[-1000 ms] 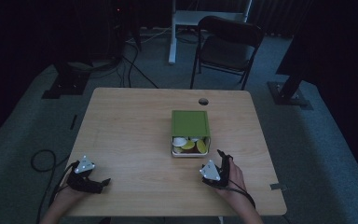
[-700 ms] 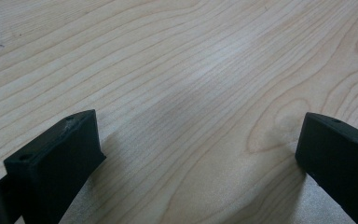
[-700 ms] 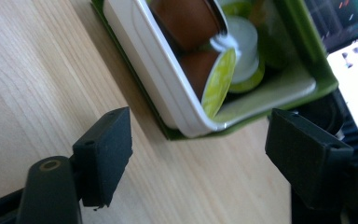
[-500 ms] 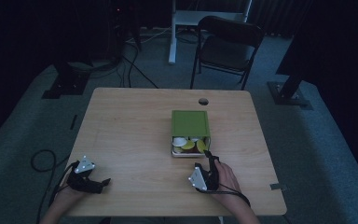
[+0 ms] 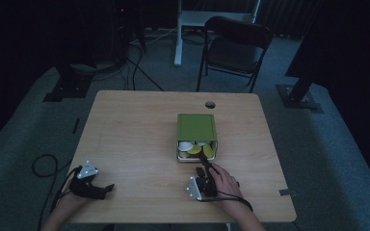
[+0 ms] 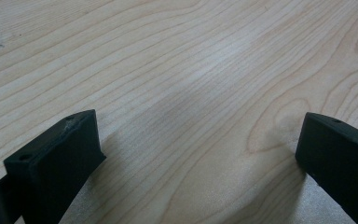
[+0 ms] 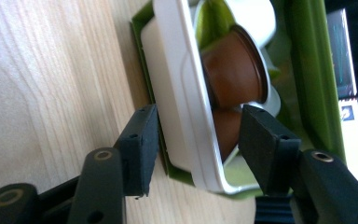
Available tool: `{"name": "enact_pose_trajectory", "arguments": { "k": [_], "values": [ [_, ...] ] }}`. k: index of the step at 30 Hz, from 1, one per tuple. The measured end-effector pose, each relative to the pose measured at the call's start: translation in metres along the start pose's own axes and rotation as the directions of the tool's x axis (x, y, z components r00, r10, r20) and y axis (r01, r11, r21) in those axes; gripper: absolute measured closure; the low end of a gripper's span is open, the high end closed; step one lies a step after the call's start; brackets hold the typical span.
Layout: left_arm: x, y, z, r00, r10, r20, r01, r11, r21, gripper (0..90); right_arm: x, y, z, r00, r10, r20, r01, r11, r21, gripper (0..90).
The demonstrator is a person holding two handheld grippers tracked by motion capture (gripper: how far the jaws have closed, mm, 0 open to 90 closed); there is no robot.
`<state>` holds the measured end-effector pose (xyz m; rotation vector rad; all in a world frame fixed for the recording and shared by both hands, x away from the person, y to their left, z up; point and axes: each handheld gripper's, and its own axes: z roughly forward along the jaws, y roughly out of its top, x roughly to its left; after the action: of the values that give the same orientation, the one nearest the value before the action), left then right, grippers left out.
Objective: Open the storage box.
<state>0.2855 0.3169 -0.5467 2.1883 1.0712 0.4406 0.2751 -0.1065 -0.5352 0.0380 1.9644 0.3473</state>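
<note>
A green box (image 5: 196,126) lies on the wooden table (image 5: 135,130), its open end facing me. Inside sits a white tray (image 7: 177,70) with brown capsules (image 7: 235,70) and yellow-green lids (image 5: 194,149). My right gripper (image 5: 203,159) is turned on its side at the box's open end. Its jaws have just been closing. In the right gripper view they (image 7: 198,135) straddle the tray's front wall, one jaw outside by the green edge, the other inside next to a capsule, with no firm press visible. My left gripper (image 5: 108,187) rests open at the table's near left, bare wood between its jaws (image 6: 196,140).
A round cable hole (image 5: 210,104) sits at the table's far edge behind the box. A folding chair (image 5: 236,45) stands beyond the table. Cables (image 5: 43,163) trail on the floor at the left, and dark stand bases flank the table.
My right gripper has shifted left and forward to the box's open end, rolled onto its side, and its jaws have narrowed around the tray's front wall. The left gripper has stayed put.
</note>
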Motion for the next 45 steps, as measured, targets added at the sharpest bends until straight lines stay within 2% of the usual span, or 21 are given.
{"name": "enact_pose_trajectory", "arguments": {
  "k": [3,6,8,12,19,22,23,30,34,37,39,41,45],
  "values": [
    [0.000,0.000,0.000,1.0000,0.000,0.000,0.000,1.0000,0.000,0.0,0.002,0.003,0.003,0.9994,-0.035,0.006,0.035,0.999,0.002,52.8],
    [0.000,0.000,0.000,1.0000,0.000,0.000,0.000,1.0000,0.001,0.0,0.004,0.005,0.004,0.9988,-0.048,0.012,0.048,0.999,-0.002,54.1],
    [0.000,0.000,0.000,1.0000,0.000,0.000,0.000,1.0000,0.000,0.0,0.006,0.007,0.006,0.9942,-0.103,0.032,0.103,0.995,0.000,55.9],
    [0.000,0.000,0.000,1.0000,0.000,0.000,0.000,1.0000,0.001,0.0,0.007,0.007,0.009,0.9899,-0.135,0.042,0.135,0.991,0.013,57.6],
    [0.000,0.000,0.000,1.0000,0.000,0.000,0.000,1.0000,0.000,0.0,0.009,0.008,0.010,0.9863,-0.157,0.051,0.156,0.987,0.027,60.7],
    [0.000,0.000,0.000,1.0000,0.000,0.000,0.000,1.0000,0.000,0.0,0.010,0.006,0.011,0.9865,-0.159,0.040,0.157,0.987,0.035,60.5],
    [0.000,0.000,0.000,1.0000,0.000,0.000,0.000,1.0000,0.000,0.0,0.012,0.004,0.013,0.9832,-0.176,0.049,0.174,0.984,0.043,60.6],
    [0.000,0.000,0.000,1.0000,0.000,0.000,0.000,1.0000,0.000,0.0,0.013,0.006,0.016,0.9766,-0.206,0.061,0.202,0.977,0.061,62.6],
    [0.000,0.000,0.000,1.0000,0.000,0.000,0.000,1.0000,0.000,0.0,0.014,0.008,0.016,0.9710,-0.227,0.076,0.221,0.972,0.079,67.9],
    [0.000,0.000,0.000,1.0000,0.000,0.000,0.000,1.0000,0.000,0.0,0.012,0.008,0.016,0.9713,-0.224,0.081,0.217,0.973,0.080,71.2],
    [0.000,0.000,0.000,1.0000,0.000,0.000,0.000,1.0000,0.000,0.0,0.011,0.010,0.015,0.9762,-0.206,0.068,0.200,0.976,0.083,71.5],
    [0.000,0.000,0.000,1.0000,0.000,0.000,0.000,1.0000,0.000,0.0,0.011,0.010,0.015,0.9714,-0.226,0.071,0.220,0.972,0.088,71.7],
    [0.000,0.000,0.000,1.0000,0.000,0.000,0.000,1.0000,0.000,0.0,0.013,0.010,0.015,0.9691,-0.234,0.079,0.226,0.970,0.093,71.9]
  ]
}}
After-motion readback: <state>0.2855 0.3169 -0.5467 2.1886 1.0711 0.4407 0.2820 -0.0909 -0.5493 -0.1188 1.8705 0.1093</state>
